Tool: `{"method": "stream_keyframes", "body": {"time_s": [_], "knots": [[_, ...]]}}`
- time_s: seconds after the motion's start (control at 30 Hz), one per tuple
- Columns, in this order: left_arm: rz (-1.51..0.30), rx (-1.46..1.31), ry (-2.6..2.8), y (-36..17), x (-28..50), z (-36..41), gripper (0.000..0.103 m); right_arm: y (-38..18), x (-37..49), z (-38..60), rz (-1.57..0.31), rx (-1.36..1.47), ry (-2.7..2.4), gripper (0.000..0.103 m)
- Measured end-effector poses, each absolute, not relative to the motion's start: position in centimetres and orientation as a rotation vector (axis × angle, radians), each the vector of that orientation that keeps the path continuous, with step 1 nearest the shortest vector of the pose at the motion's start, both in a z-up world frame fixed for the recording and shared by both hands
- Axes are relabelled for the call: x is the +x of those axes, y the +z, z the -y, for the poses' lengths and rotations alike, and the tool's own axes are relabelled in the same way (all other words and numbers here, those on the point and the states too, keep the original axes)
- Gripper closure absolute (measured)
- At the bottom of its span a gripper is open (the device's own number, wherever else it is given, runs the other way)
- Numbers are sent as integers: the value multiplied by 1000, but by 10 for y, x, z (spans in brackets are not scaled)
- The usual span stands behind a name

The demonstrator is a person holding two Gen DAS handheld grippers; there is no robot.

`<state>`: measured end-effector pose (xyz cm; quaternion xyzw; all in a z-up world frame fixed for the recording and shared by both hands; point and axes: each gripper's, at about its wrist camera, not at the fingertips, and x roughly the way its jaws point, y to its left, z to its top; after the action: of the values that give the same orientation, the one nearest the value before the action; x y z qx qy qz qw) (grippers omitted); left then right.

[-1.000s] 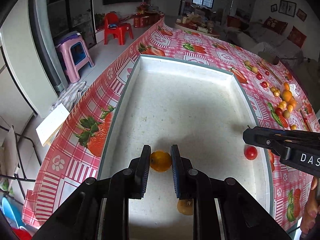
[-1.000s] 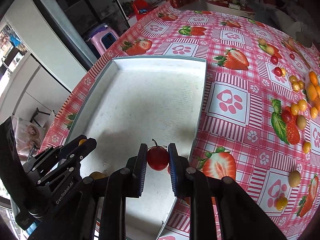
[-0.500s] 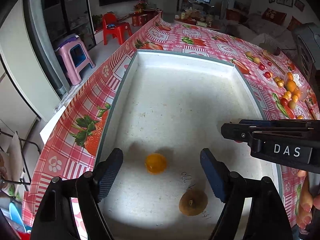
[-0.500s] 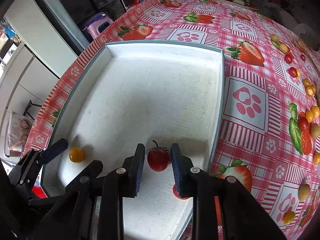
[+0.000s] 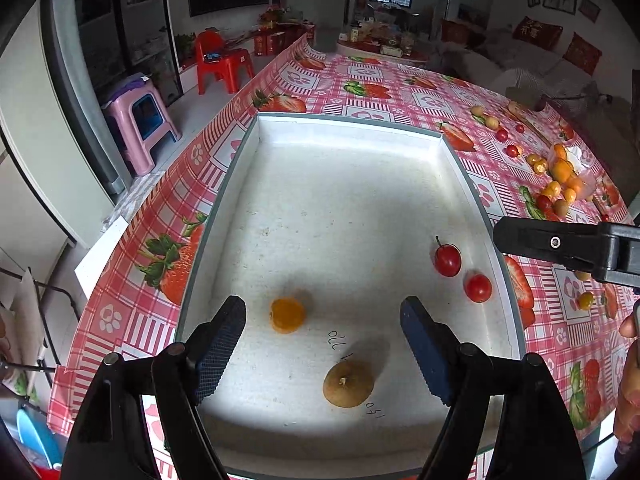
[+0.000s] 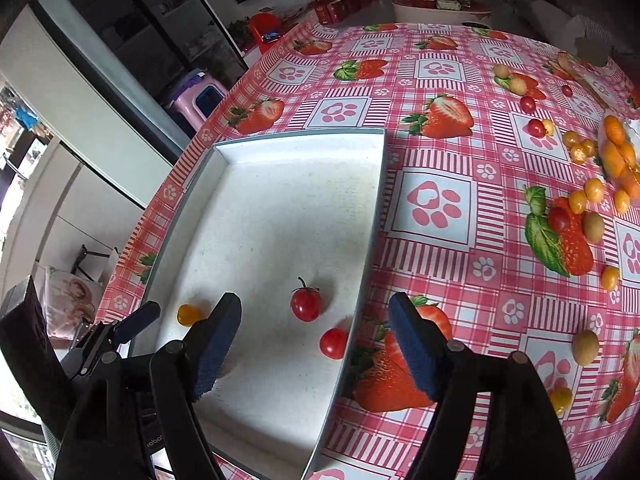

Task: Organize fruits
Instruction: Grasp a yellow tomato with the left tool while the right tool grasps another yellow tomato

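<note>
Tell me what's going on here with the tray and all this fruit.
A person with a gripper in each hand is sorting fruit from the table into a white tray. The left gripper is open above an orange fruit, touching nothing. The right gripper is opening over a stemmed cherry tomato, clear of its pads. A second tomato and a brown fruit lie in the tray too; more fruit waits on the tablecloth.

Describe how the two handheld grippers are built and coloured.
The left gripper and the right gripper match: black plastic linkage arms joined by round silver pivot pins, each ending in a dark blue finger pad with a fine grid texture. The right gripper's black body carries small white lettering, too small to read. No cables or sleeves show.
</note>
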<state>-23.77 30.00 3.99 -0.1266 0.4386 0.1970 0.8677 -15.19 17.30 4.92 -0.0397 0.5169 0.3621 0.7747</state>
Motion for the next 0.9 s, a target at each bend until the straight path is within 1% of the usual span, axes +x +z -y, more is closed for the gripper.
{"method": "stream_keyframes", "body": {"time_s": [0.23,0.53,0.9], "knots": [[-899,-211,350,56,-227,-264,22,49,-143,-115,-1117,-47,697,24],[-901,-137,230,69,-203,-198,22,48,-121,-29,-1100,22,555,24],[-942,-106,106,56,-175,-121,22,34,-92,40,-1099,43,426,24]]}}
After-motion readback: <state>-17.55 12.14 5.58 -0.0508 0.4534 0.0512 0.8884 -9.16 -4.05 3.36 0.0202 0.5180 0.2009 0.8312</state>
